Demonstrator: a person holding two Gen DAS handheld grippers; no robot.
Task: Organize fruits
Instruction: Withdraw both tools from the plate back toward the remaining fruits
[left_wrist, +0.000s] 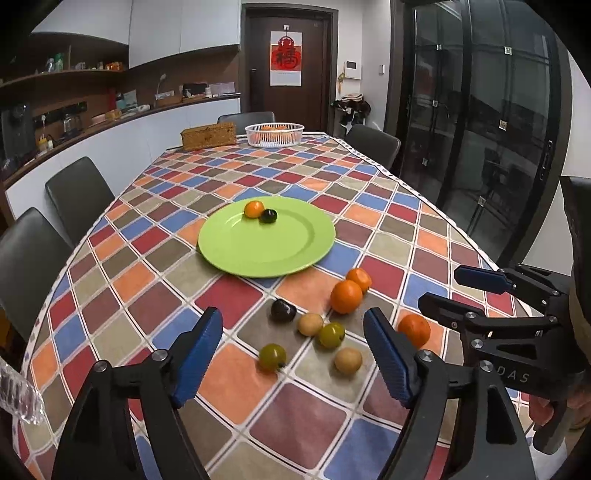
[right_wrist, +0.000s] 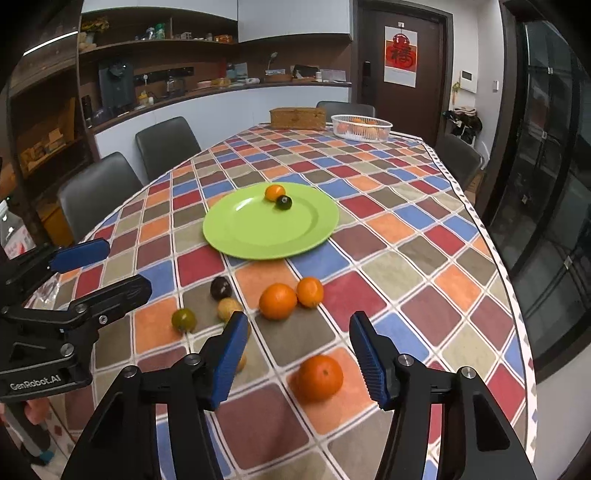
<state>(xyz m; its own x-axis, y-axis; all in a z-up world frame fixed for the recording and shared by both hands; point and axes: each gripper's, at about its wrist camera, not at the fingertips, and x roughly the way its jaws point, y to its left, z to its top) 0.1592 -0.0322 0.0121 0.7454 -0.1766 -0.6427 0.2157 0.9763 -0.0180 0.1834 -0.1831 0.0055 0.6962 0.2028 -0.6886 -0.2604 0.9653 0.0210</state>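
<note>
A green plate (left_wrist: 258, 251) (right_wrist: 258, 236) lies mid-table with a small orange (left_wrist: 253, 209) (right_wrist: 274, 192) and a dark plum (left_wrist: 268, 216) (right_wrist: 283, 202) on it. Loose fruit lies nearer: two oranges (left_wrist: 346, 296) (right_wrist: 277, 301), a dark plum (left_wrist: 283, 310) (right_wrist: 221, 288), two green plums (left_wrist: 272, 356) (right_wrist: 183, 319), two tan fruits (left_wrist: 348, 360) (right_wrist: 229, 308), and a lone orange (left_wrist: 414, 329) (right_wrist: 319, 377). My left gripper (left_wrist: 291, 358) is open and empty above the small fruits. My right gripper (right_wrist: 299, 358) is open and empty, the lone orange just ahead between its fingers.
A white basket (left_wrist: 274, 134) (right_wrist: 361, 127) holding oranges and a wicker box (left_wrist: 208, 136) (right_wrist: 297, 118) stand at the table's far end. Dark chairs (left_wrist: 79, 192) line the left side. The table's right edge (right_wrist: 517, 314) runs near the glass doors.
</note>
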